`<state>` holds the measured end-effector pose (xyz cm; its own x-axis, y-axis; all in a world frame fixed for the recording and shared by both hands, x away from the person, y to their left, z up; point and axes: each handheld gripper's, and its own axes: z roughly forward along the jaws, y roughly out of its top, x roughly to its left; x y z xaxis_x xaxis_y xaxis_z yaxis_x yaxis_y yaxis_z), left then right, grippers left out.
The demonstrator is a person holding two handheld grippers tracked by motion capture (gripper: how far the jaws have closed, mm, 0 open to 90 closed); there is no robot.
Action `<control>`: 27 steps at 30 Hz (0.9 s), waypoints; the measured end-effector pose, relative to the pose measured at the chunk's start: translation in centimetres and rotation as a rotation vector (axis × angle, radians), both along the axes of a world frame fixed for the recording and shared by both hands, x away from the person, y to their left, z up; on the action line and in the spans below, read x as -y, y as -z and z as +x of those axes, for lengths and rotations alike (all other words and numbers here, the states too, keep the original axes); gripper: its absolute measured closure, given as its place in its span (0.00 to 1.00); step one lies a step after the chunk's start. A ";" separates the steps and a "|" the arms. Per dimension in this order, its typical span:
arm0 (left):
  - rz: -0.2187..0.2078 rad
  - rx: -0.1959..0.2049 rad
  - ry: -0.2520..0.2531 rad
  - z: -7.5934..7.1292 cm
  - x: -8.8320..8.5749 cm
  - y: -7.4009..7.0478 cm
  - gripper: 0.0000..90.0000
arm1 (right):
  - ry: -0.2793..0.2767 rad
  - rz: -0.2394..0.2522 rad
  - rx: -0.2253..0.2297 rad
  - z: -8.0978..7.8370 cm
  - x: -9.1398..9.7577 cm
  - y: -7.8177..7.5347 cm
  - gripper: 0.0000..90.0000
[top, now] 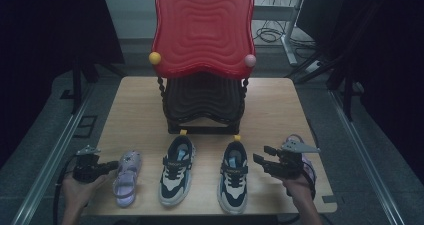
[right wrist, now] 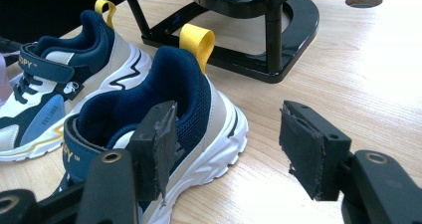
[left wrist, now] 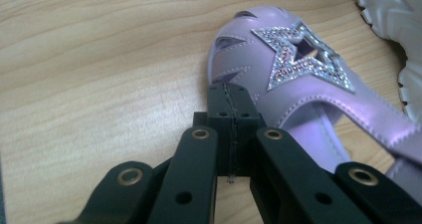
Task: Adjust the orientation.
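Beside my left gripper (left wrist: 231,102), jaws pressed together on nothing: glossy lilac child's sandal (left wrist: 308,99), smooth faux leather, cut-out slits, glittery rhinestone star (left wrist: 303,59). Right gripper (right wrist: 226,144) jaws wide, empty, beside navy-and-white mesh sneaker (right wrist: 164,134).

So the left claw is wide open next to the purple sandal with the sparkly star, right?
Not quite. The left claw is shut, not wide open: in the left gripper view its two black jaws are pressed together with nothing between them. The rest is right: it sits next to the purple sandal with the sparkly star.
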<state>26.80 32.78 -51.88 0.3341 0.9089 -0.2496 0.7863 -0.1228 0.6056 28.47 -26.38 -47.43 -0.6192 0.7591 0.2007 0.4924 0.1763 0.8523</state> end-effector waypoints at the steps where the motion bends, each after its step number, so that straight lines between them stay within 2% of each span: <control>1: 0.000 0.000 0.000 0.0 0.0 0.0 0.99 | 0.000 0.000 0.000 0.0 0.0 0.0 0.45; 10: 0.004 -0.001 0.037 1.4 0.4 0.1 0.99 | 0.002 -0.001 -0.006 0.0 0.0 0.1 0.45; 13: 0.002 0.000 0.038 1.6 0.4 0.1 0.99 | 0.002 -0.002 -0.005 0.0 0.0 0.2 0.45; 15: -0.001 0.011 0.032 1.5 0.3 0.0 0.96 | 0.003 -0.002 -0.005 0.0 0.1 0.1 0.45; 16: -0.001 0.024 0.023 1.3 0.2 -0.2 0.96 | 0.003 -0.002 -0.005 0.0 0.1 0.1 0.45; 17: 0.005 0.061 0.001 1.0 0.1 -0.7 0.88 | 0.005 0.000 -0.005 0.0 0.2 0.1 0.45; 18: 0.013 0.095 -0.002 0.7 0.2 -1.2 0.85 | 0.006 0.001 -0.006 0.0 0.2 0.1 0.45; 19: 0.013 0.095 -0.002 0.7 0.2 -1.2 0.83 | 0.006 0.001 -0.006 0.0 0.2 0.1 0.45; 20: -0.003 0.153 0.000 0.1 0.4 -2.0 0.83 | 0.007 0.002 -0.006 0.0 0.2 0.1 0.45; 21: -0.013 0.182 0.006 -0.3 0.6 -2.6 0.82 | 0.006 0.004 -0.006 0.0 0.3 0.1 0.45; 22: -0.010 0.235 0.018 -1.0 1.3 -4.1 0.77 | 0.003 0.010 -0.010 0.0 0.3 0.1 0.46; 23: -0.010 0.235 0.018 -1.0 1.3 -4.1 0.74 | 0.003 0.010 -0.010 0.0 0.3 0.1 0.46; 24: -0.020 0.252 0.031 -1.3 2.0 -5.1 0.70 | 0.000 0.012 -0.010 0.0 0.2 0.0 0.46; 26: -0.036 0.260 0.038 -1.4 2.3 -5.5 0.66 | -0.001 0.011 -0.008 0.0 0.2 0.0 0.46; 27: -0.073 0.269 0.046 -1.5 2.7 -5.9 0.65 | -0.005 0.009 -0.007 0.0 0.2 0.1 0.46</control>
